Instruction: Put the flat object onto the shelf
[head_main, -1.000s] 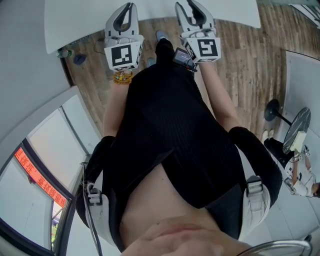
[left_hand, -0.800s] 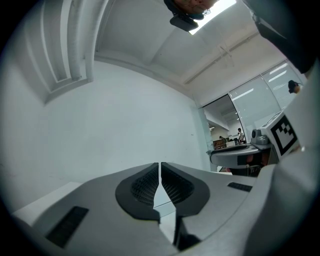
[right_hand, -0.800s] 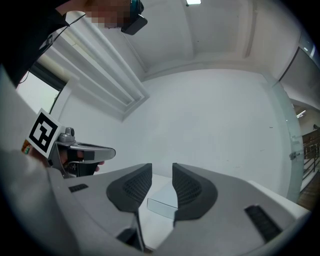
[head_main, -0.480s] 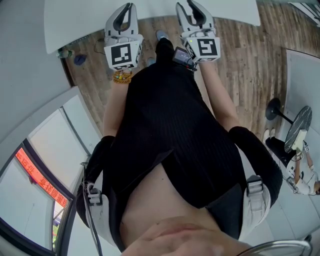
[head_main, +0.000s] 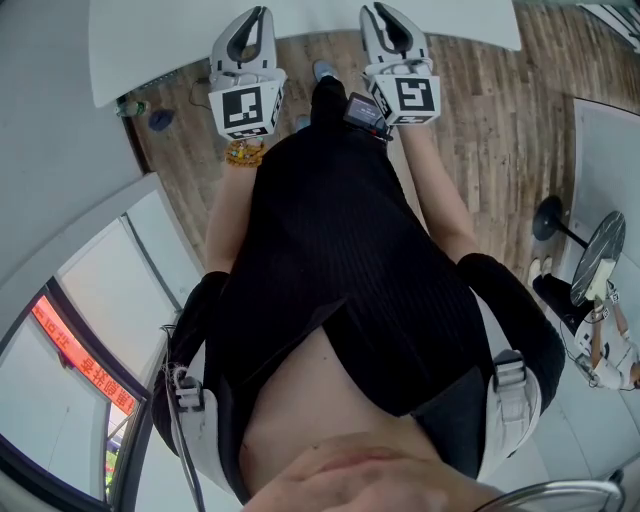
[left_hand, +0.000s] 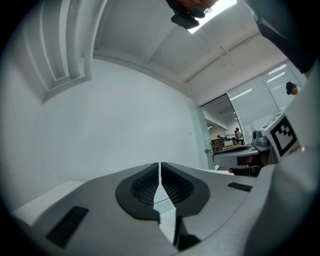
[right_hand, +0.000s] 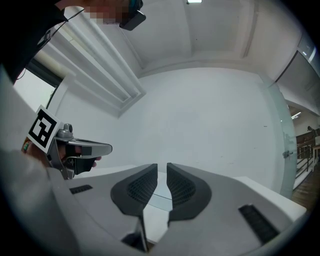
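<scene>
Wooden floorboards (head_main: 480, 110) run under a white table (head_main: 160, 40) at the far side, seen from above past the person's black top (head_main: 340, 260). Both tools are held level over the near edge of that table, side by side and a little apart.

On the floor to the left, just below the table's edge, lie a small blue thing (head_main: 158, 118) and a green one (head_main: 125, 105), too small to name. A shoe (head_main: 322, 70) shows between the two tools. Far off to the right stand a black round-footed stand (head_main: 548, 218) and a grey disc (head_main: 598, 250), with another person (head_main: 600, 350) beyond them. A window with red lettering (head_main: 80, 365) fills the near left corner. Ahead of the tools rises a plain white wall (left_hand: 125, 115), and a glass partition (left_hand: 260, 105) lies to its right.

The left gripper (left_hand: 160, 167) has its jaws pressed together at the tips, with nothing between them. A string of yellow beads (head_main: 243, 154) sits on the wrist behind its marker cube (head_main: 246, 110). The right gripper (right_hand: 161, 171) has just been closing; its jaws stand a narrow slit apart and hold nothing, only the white tabletop showing through the gap. A small black device (head_main: 365, 112) sits beside its marker cube (head_main: 412, 98).

Nothing stands in the way between the tools and the wall. Where the flat object lies I cannot tell from any view.
</scene>
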